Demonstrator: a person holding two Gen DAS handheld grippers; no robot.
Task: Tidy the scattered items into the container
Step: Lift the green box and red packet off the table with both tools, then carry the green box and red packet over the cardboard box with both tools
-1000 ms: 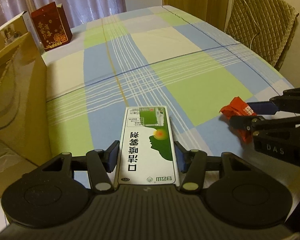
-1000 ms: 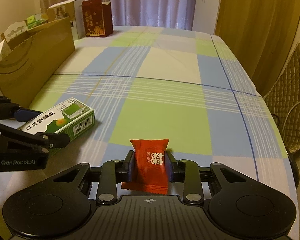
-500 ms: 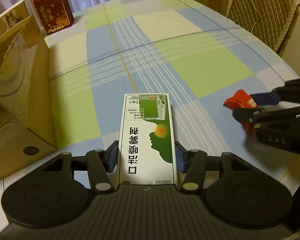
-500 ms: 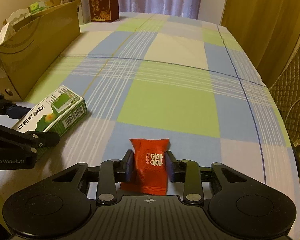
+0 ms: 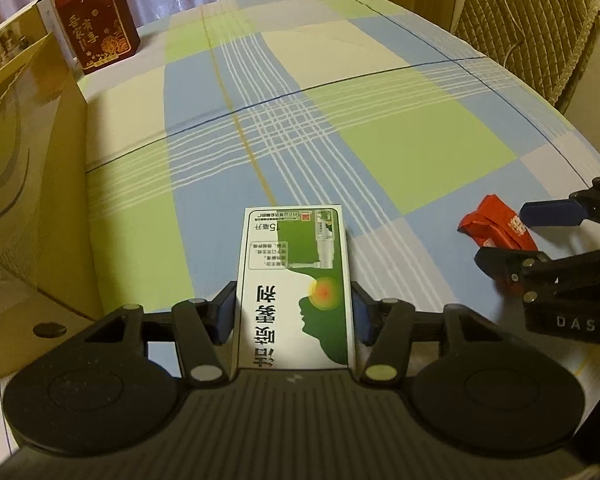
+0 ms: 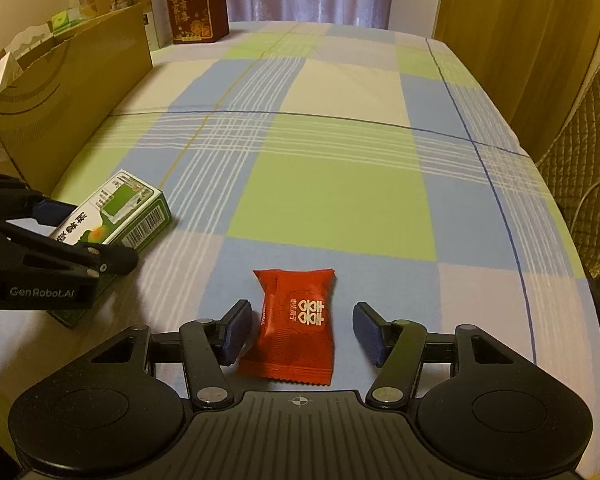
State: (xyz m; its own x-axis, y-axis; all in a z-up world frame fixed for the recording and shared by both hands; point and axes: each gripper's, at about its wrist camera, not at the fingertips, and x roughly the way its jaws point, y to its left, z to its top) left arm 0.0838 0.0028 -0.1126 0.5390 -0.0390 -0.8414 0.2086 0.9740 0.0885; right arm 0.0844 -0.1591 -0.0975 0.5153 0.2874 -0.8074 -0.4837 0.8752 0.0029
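The right gripper (image 6: pixel 299 330) has spread wide, freeing one red packet (image 6: pixel 296 326) onto the tablecloth (image 6: pixel 340 184). The left gripper (image 5: pixel 292 314) grips one green box (image 5: pixel 296 288) beside the carton (image 5: pixel 24 184); open cloth ahead.

Left gripper (image 5: pixel 292 316) clamped (pads gripping); right gripper (image 6: pixel 300 334) spread wide.

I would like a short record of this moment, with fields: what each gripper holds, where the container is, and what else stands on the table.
left gripper: shut on green and white cardboard medicine box
right gripper: open, jaws apart around red foil candy packet lying on checked tablecloth
container: brown cardboard box, open, at the table's left edge
also there: dark red gift box, far end
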